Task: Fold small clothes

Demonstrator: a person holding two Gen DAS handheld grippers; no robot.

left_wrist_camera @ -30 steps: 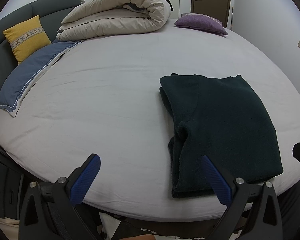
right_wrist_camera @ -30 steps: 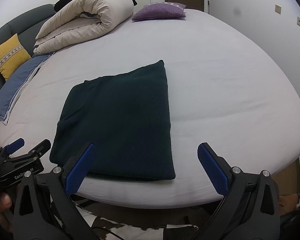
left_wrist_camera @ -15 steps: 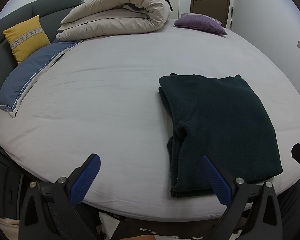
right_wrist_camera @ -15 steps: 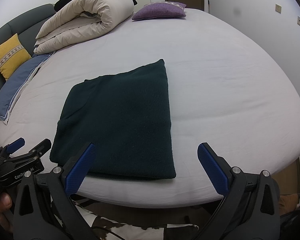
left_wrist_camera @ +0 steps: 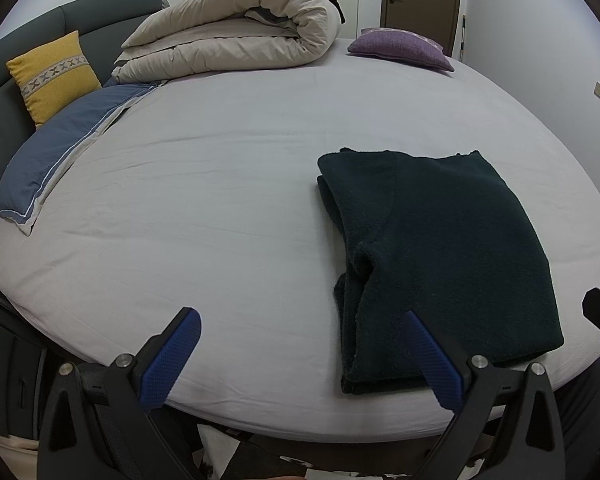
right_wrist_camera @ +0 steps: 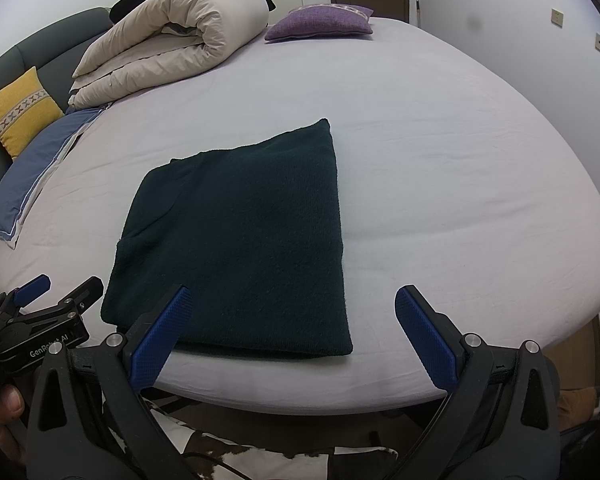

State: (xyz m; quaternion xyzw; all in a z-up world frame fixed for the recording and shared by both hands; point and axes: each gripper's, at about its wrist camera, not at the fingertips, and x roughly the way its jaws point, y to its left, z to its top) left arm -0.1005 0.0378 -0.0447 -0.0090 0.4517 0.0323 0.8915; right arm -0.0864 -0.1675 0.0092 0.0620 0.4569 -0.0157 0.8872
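1. Dark green knit sweater (right_wrist_camera: 236, 236) lies folded into a flat rectangle on the grey bedsheet (left_wrist_camera: 228, 200), near the bed's front edge.
2. Left gripper (left_wrist_camera: 300, 356): fingers spread wide, holding nothing, hanging at the bed edge just left of the sweater; its right blue pad (left_wrist_camera: 432, 360) overlaps the sweater's near-left corner in view, contact unclear.
3. Right gripper (right_wrist_camera: 292, 336): fingers spread wide, empty, straddling the sweater's near edge from off the bed.
4. Fold looks done or nearly so; left side shows stacked layers with a loose bulge (left_wrist_camera: 364, 256).
5. Risk: a pinch on the top layer only would peel the stack open.
6. Risk: the sweater sits close to the edge, so a drag toward the person could slide it off.
7. Risk: a deep pinch could catch the sheet and wrinkle it.
8. Containers: none in view. Rolled beige duvet (left_wrist_camera: 236, 44), purple cushion (left_wrist_camera: 400, 48), yellow cushion (left_wrist_camera: 52, 76), blue pillow (left_wrist_camera: 60, 152) sit well apart at the far side.
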